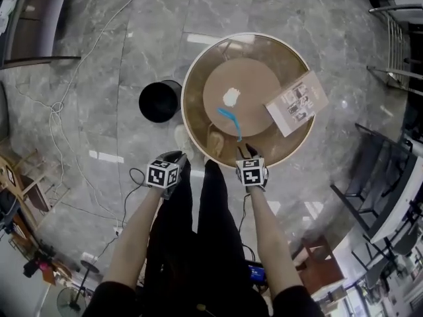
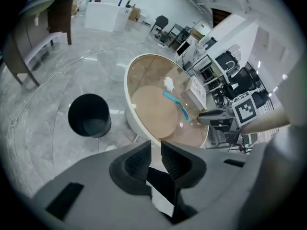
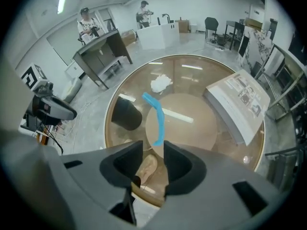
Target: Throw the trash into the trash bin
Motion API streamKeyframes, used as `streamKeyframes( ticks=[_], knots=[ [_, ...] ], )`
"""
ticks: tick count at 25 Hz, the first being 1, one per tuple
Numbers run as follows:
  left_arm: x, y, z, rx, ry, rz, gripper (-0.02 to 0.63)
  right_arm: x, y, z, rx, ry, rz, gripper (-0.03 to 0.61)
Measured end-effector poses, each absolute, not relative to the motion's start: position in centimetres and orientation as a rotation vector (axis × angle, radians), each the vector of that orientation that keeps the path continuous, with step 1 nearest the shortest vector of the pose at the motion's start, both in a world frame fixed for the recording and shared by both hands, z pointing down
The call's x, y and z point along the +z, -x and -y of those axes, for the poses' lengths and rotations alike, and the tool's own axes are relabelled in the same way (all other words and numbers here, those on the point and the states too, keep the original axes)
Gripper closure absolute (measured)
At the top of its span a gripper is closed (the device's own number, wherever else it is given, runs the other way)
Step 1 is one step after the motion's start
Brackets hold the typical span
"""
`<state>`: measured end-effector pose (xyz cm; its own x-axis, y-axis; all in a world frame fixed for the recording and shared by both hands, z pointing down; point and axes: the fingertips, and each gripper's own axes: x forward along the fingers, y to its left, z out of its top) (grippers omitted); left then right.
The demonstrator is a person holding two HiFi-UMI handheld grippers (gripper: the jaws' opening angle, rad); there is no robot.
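left gripper (image 2: pixel 156 159): jaws apart, empty
right gripper (image 3: pixel 153 164): jaws apart, empty
trash: white wad (image 1: pixel 230 97), blue strip (image 1: pixel 229 121) on table (image 1: pixel 196 68)
bin (image 1: pixel 159 101): floor, beside table

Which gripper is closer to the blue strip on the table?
Right. The right gripper hangs at the near rim of the table, close to the blue strip; the left gripper is off to the side, outside the rim.

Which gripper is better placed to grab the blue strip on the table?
Right. The right gripper is open and empty at the near rim of the table, with the blue strip just beyond its jaws. The left gripper, also open, is off the table, nearer the black bin.
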<state>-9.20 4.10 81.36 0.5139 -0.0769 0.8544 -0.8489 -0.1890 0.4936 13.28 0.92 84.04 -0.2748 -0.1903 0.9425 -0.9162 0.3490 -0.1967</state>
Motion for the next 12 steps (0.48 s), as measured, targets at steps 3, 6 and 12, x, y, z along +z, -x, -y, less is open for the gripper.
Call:
streamKeyframes(
  ticks=[3,6,12],
  knots=[
    [82.9,10.1,0.1,0.844,-1.651,0.813,0.548,85.9,-13.1,1.2,0.996,-1.035,1.643,0.441],
    [83.6,11.0,4.3,0.777,-1.653,0.861,0.549,87.5,-13.4,2.6,0.984,-1.070,1.557,0.469],
    [84.6,12.5,7.7,0.721,-1.629,0.891,0.551,88.8,-12.6,3.4,0.902,-0.985,1.516,0.549]
  ],
)
